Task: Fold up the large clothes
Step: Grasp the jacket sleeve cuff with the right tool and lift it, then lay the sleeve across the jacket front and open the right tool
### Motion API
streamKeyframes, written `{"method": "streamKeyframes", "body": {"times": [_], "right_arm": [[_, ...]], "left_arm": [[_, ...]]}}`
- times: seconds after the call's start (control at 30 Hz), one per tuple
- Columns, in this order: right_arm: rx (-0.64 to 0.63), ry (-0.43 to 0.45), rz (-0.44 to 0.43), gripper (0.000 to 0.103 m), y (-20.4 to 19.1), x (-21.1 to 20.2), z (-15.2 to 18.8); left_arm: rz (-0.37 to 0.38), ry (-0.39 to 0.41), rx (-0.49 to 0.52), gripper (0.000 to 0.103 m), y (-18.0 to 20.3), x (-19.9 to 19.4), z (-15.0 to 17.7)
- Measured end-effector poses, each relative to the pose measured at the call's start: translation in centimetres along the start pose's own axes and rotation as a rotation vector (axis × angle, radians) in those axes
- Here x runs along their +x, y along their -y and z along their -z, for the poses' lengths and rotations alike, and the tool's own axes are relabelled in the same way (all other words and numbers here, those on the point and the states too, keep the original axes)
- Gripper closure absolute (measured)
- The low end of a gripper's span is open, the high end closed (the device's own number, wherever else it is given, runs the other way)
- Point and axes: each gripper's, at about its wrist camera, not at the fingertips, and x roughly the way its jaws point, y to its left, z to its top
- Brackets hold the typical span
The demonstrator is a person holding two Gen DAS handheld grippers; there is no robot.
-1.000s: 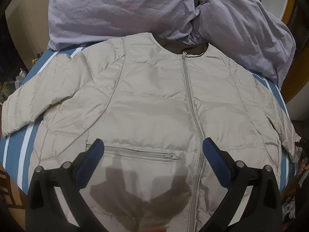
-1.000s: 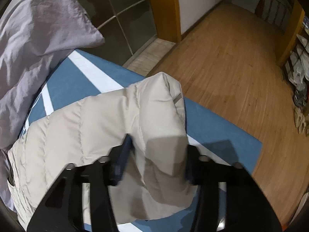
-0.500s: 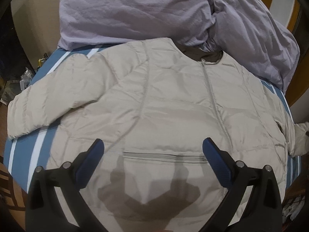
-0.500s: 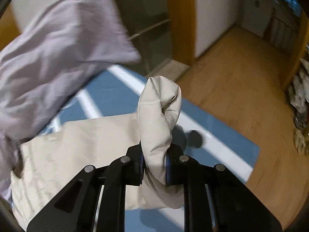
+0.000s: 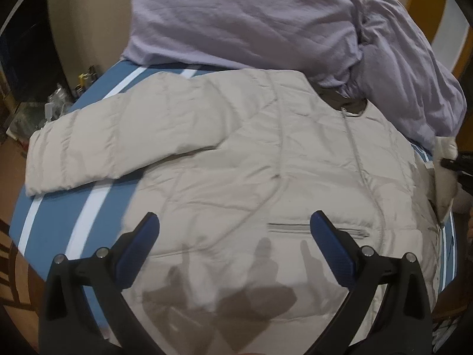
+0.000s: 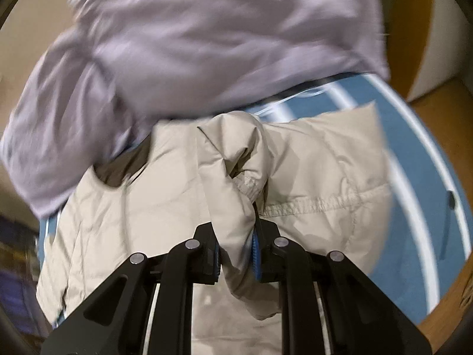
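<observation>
A beige puffer jacket [image 5: 251,159] lies zipped and face up on a blue bed cover with white stripes [image 5: 59,216]. Its left sleeve [image 5: 118,142] stretches out flat to the left. My left gripper [image 5: 233,233] is open and empty, held above the jacket's lower front near the pocket zip. My right gripper [image 6: 235,254] is shut on the cuff of the jacket's right sleeve [image 6: 236,177] and holds it lifted over the jacket body. That gripper shows at the right edge of the left wrist view [image 5: 458,162].
A crumpled lilac duvet [image 5: 280,23] lies at the head of the bed, touching the jacket's collar; it fills the top of the right wrist view [image 6: 192,44]. Wooden floor [image 6: 449,124] lies beyond the bed's right edge. Clutter stands on the floor at the left [image 5: 59,100].
My right gripper closed on the right sleeve cuff, lifted it and swung it in toward the jacket body. My left gripper shifted left over the jacket's hem and stayed open.
</observation>
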Motion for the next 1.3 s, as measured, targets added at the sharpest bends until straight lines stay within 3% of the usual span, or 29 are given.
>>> {"method": "streamKeyframes", "body": {"times": [0.23, 0.57, 0.73, 0.83, 0.9, 1.0, 1.07, 1.17, 1.3], "right_arm": [[-0.116, -0.091, -0.075, 0.086, -9.2, 3.4, 1.9], [-0.184, -0.129, -0.202, 0.087, -16.5, 4.4, 3.5], [-0.225, -0.191, -0.166, 0.082, -17.3, 7.0, 4.6], [-0.228, -0.225, -0.185, 0.065, -17.1, 7.0, 5.0], [-0.225, -0.196, -0.216, 0.045, -16.9, 5.8, 4.5], [-0.199, -0.071, -0.249, 0.045, -15.6, 3.0, 3.0], [-0.184, -0.023, -0.2, 0.045, -14.9, 2.7, 2.3], [-0.202, -0.041, -0.105, 0.045, -14.4, 4.2, 2.1], [-0.224, -0.103, -0.08, 0.043, -14.5, 6.1, 3.5]], "left_arm": [[-0.024, 0.008, -0.044, 0.002, -3.2, -0.5, 0.0], [-0.033, -0.001, -0.06, 0.002, -4.9, -0.4, 0.2], [-0.033, -0.003, -0.062, 0.002, -5.3, -0.3, 0.0], [-0.033, 0.003, -0.06, 0.002, -5.5, -0.4, -0.1], [-0.036, 0.002, -0.062, 0.002, -5.7, -0.3, -0.2], [-0.043, -0.004, -0.074, 0.002, -6.2, 0.0, -0.5], [-0.048, -0.007, -0.084, 0.002, -6.7, 0.2, -0.7], [-0.062, -0.009, -0.092, 0.002, -7.4, 0.6, -0.9], [-0.085, -0.004, -0.109, 0.002, -8.8, 0.9, -1.4]]}}
